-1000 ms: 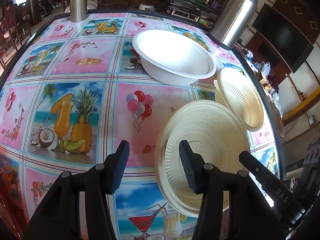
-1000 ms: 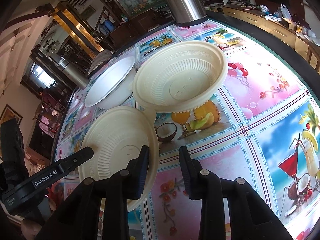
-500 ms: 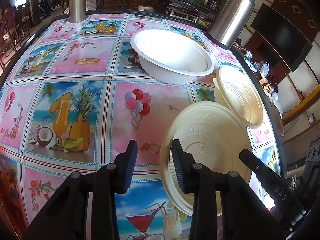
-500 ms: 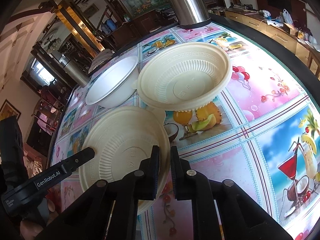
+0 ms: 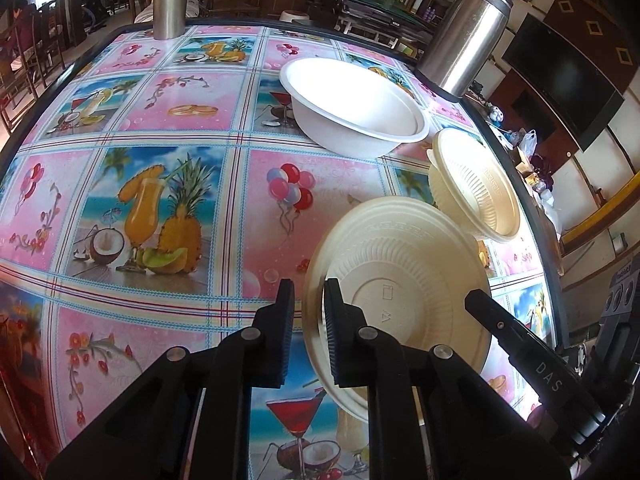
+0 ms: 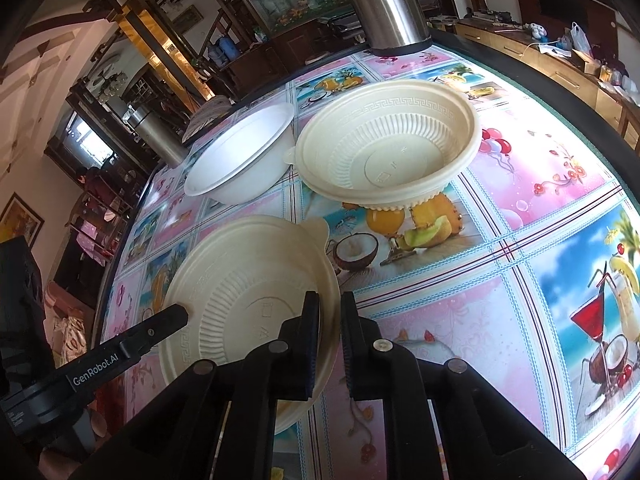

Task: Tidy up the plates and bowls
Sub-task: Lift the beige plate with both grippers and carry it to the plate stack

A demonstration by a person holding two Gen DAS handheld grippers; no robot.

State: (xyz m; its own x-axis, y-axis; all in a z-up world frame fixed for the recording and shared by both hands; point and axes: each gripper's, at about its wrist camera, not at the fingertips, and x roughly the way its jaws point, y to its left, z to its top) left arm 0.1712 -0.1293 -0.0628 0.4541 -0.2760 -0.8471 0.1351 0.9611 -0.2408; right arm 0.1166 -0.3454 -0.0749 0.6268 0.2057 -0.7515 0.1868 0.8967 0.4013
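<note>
Left wrist: left hand-held gripper closing onto cream plate rim, earlier wide; right hand-held gripper now clamped on opposite rim

Black tool — silver screws, "DAS" lettering.

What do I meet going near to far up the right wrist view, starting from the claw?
right claw → cream plate pinched at its rim → cream ribbed bowl → white bowl → steel flask at the table's far edge.
</note>
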